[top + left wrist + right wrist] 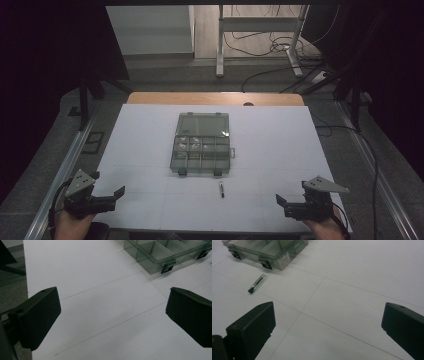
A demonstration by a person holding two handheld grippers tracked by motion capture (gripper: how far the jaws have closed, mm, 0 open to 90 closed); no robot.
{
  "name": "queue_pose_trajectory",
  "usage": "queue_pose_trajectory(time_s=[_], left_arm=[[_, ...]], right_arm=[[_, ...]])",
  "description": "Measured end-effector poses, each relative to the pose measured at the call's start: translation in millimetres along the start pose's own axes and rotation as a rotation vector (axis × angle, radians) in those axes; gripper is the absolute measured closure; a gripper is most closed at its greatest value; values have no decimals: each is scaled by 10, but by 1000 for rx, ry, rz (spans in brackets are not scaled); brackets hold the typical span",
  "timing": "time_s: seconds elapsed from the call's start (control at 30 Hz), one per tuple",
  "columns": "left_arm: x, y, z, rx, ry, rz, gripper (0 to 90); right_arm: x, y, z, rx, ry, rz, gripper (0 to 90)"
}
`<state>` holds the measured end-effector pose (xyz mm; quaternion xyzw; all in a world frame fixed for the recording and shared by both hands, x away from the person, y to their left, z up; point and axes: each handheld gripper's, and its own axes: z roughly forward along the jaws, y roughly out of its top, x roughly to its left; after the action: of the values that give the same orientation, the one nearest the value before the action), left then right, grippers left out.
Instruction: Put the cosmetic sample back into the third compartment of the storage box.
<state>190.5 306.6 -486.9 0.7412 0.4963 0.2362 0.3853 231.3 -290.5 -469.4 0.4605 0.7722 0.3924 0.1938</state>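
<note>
A clear grey compartment box (201, 143) lies open in the middle of the white table top (150, 130), its lid folded back; its near corner (160, 255) and front latches (265, 264) show in the gripper views. A small dark pen-like stick (221, 189) lies just in front of the box, also seen as a small stick (257, 283). My left gripper (117, 194) rests at the near left corner, open and empty (112, 315). My right gripper (281, 201) rests at the near right corner, open and empty (328, 325).
Several small white pieces sit in the box's compartments (192, 142). Beyond the table a metal frame leg (220, 45) and cables (280, 47) lie on the floor. Metal rails (65, 165) run along both table sides.
</note>
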Motion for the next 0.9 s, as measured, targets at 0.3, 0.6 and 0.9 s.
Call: queue_pose_trajectory(time_s=[0.3,0.6,0.9], left_arm=[[17,-35,-40,-2,-10,-12,6],[55,-48,-52,-9,-22,-47,10],[56,-49,-54,-9,-25,-44,13]], right_arm=[[-3,28,42,9,15,8,0],[-6,39,70,25,24,3,0],[7,49,84,34,38,-11,0]])
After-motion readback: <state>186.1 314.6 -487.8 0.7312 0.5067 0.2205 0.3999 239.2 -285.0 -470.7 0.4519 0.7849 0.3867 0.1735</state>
